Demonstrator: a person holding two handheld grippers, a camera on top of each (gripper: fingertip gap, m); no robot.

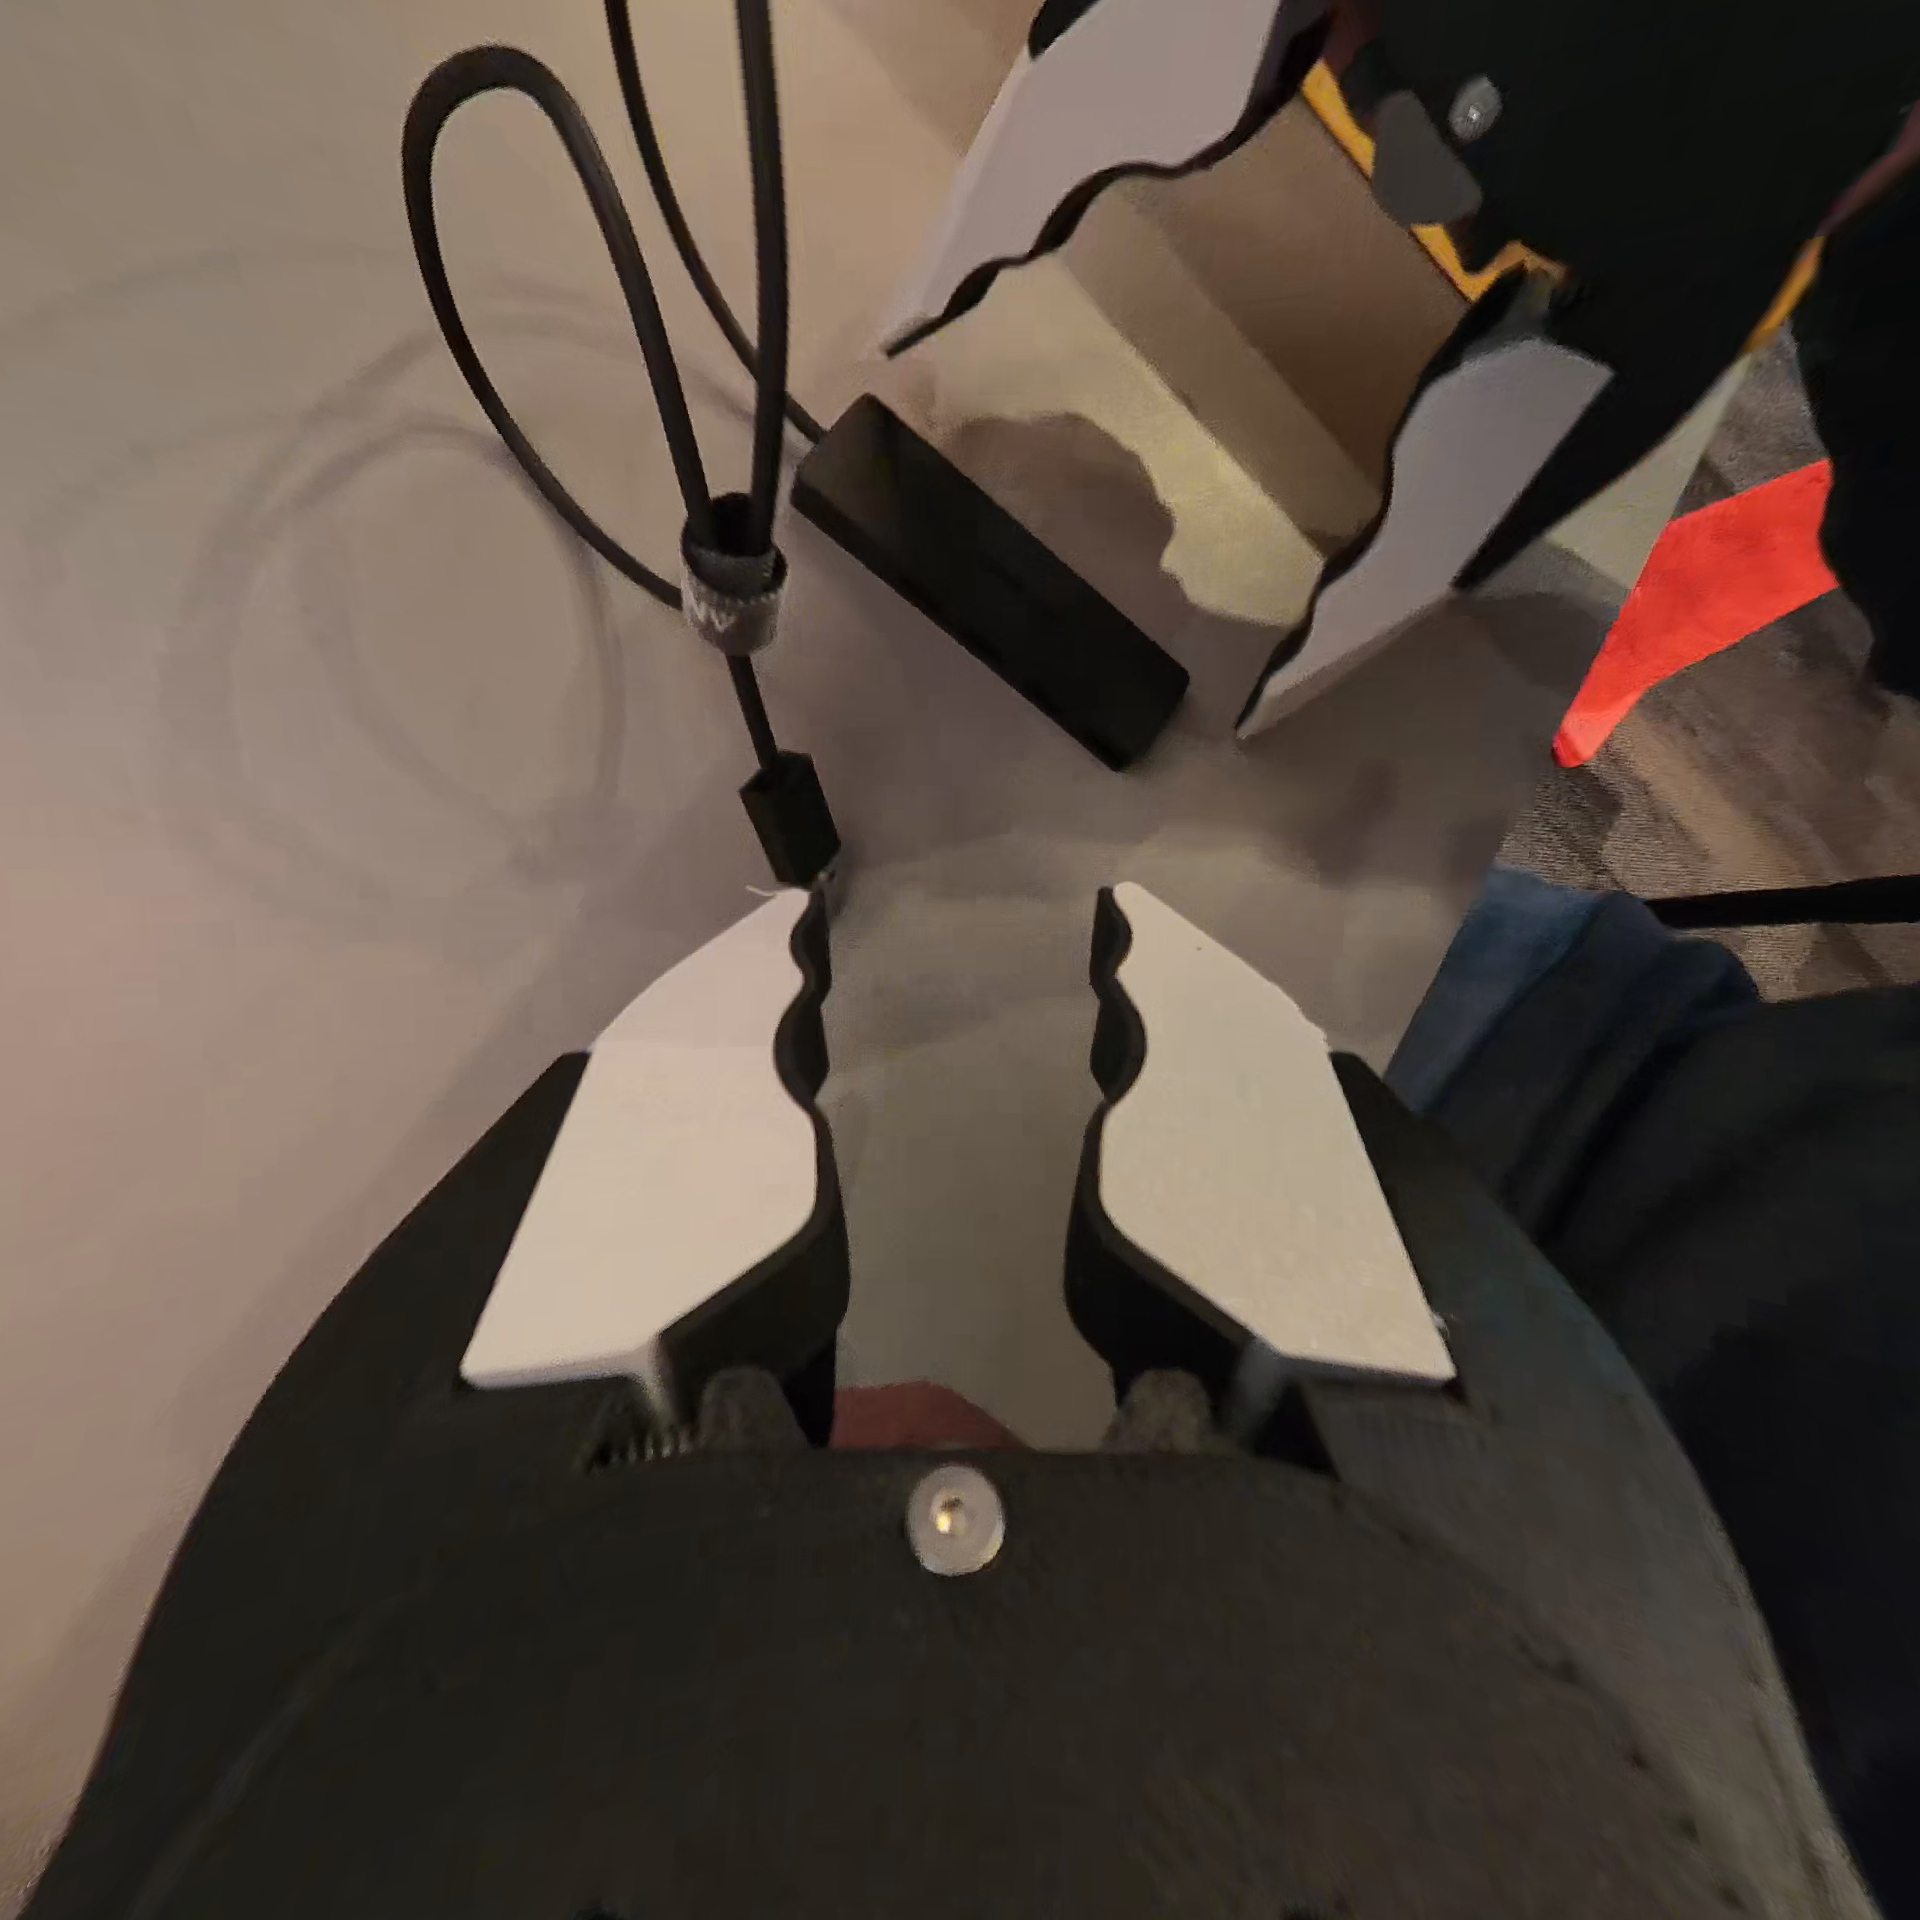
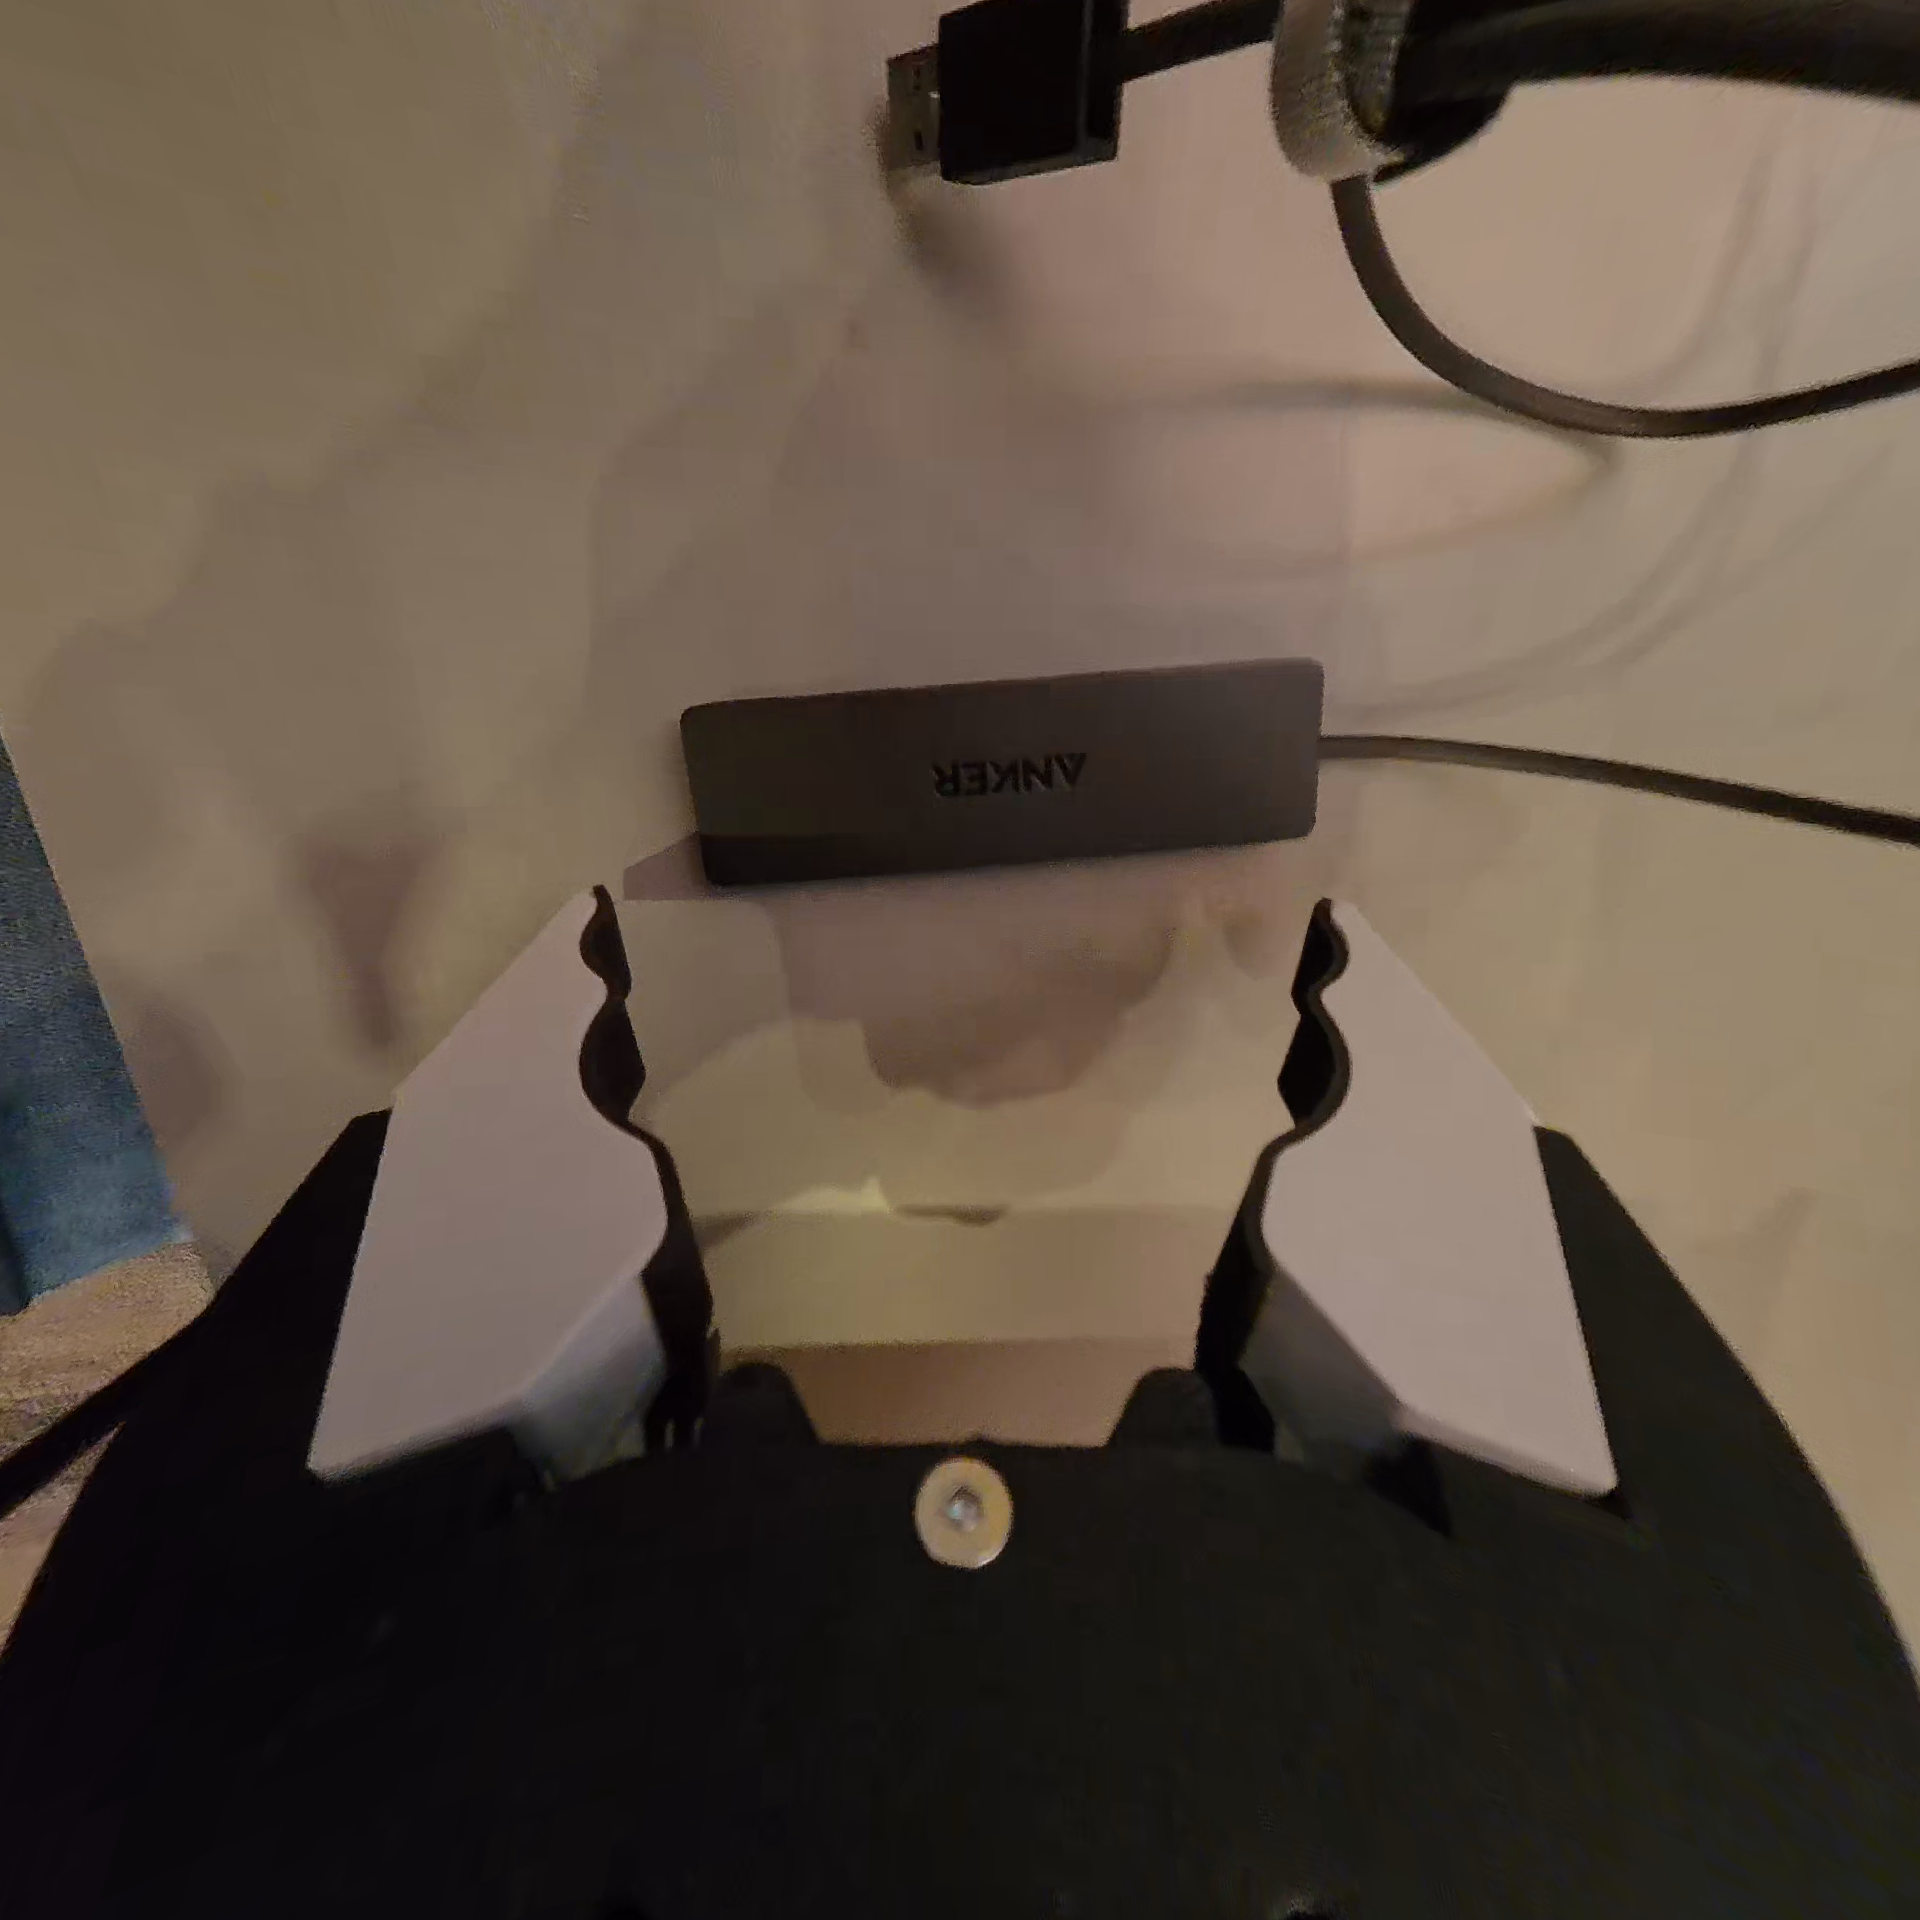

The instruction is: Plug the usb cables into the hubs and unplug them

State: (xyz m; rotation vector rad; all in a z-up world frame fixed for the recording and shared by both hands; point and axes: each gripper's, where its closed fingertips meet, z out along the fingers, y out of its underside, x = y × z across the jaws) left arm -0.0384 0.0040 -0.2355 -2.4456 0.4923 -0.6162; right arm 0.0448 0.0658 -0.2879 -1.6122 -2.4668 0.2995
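A flat black USB hub [image 1: 987,582] lies on the pale table; in the right wrist view it [image 2: 1003,774] sits just beyond my fingertips. A black USB cable with a plug [image 1: 790,816] and a grey strap [image 1: 732,603] lies loose left of the hub; the plug [image 2: 1003,99] also shows at the top of the right wrist view, apart from the hub. My left gripper [image 1: 961,904] is open and empty, its left fingertip just short of the plug. My right gripper [image 2: 961,914] is open wide and empty, close to the hub's near edge; it also shows in the left wrist view [image 1: 1101,520].
The cable loops [image 1: 540,312] across the table behind the plug. The hub's own lead [image 2: 1621,784] runs off to the right. The table edge is at the right, with grey carpet and a red patch [image 1: 1704,613] below. A person's dark sleeve [image 1: 1683,1143] is at right. There is about 12 cm between the tips of the two grippers.
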